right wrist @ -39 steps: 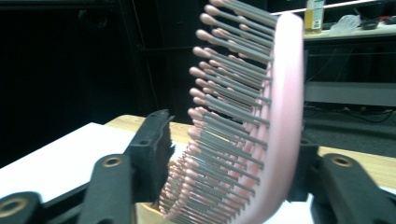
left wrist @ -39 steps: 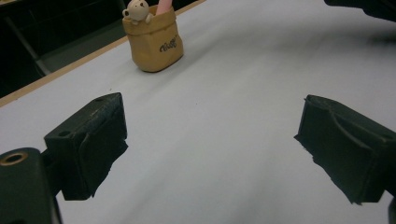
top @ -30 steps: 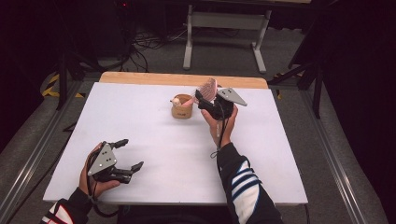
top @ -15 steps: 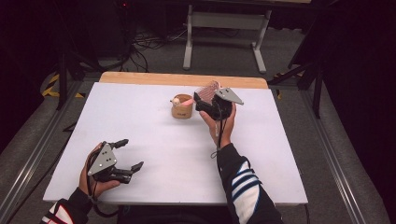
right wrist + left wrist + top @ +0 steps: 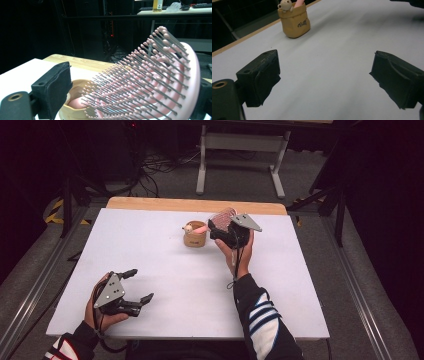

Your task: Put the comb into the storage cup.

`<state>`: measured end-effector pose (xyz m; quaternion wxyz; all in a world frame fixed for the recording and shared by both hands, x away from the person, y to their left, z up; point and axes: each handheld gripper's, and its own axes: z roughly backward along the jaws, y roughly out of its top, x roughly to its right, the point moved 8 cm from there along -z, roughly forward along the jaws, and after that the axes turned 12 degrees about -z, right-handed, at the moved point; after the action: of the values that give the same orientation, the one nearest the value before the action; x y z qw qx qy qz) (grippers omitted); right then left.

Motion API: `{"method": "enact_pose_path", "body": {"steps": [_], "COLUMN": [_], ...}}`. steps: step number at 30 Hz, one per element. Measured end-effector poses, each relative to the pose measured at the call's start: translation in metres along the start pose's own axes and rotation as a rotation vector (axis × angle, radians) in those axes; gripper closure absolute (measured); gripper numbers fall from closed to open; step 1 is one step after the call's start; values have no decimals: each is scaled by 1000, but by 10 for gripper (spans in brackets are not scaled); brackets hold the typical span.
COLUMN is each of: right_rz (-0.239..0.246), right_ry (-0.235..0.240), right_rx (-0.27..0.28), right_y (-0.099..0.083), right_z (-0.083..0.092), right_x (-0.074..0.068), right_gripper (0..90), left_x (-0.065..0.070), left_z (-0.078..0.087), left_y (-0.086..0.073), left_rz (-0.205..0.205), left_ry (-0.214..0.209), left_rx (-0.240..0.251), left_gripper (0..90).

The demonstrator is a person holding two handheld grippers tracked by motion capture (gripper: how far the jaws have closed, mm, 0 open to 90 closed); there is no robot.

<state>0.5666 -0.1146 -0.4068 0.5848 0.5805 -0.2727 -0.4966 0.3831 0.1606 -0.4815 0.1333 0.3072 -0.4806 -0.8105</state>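
A pink hairbrush stands with its handle in a tan cup that has a small bear on its rim, at the far middle of the white table. My right gripper is around the brush head. Its jaws have just been opening and now stand open: the left one is clear of the bristles and the brush's back leans by the right one. Near the front left my left gripper rests open and empty, facing the cup.
A wooden strip edges the table's far side. Beyond it on the floor are a grey metal stand and loose cables. Dark rails run along both sides of the table.
The right gripper's jaws have spread apart around the brush head, and the brush has settled slightly. Both hands have kept their places.
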Motion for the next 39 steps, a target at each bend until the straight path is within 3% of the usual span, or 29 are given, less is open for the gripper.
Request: {"method": "enact_pose_path", "body": {"steps": [13,22,39], "right_rz": [50,90,115], "right_ry": [-47,-70,-63], "right_rx": [-22,-4,10], "right_y": [-2,2,6], "right_z": [2,5,14], "right_x": [6,7,6], "right_gripper": [71,47,37], "left_x": [0,0,-1], "left_z": [0,0,0], "left_y": [0,0,0], "left_rz": [1,-1,4], "left_ry": [-1,0,5], "left_rx": [-1,-1,5], "left_gripper": [95,95,95]}}
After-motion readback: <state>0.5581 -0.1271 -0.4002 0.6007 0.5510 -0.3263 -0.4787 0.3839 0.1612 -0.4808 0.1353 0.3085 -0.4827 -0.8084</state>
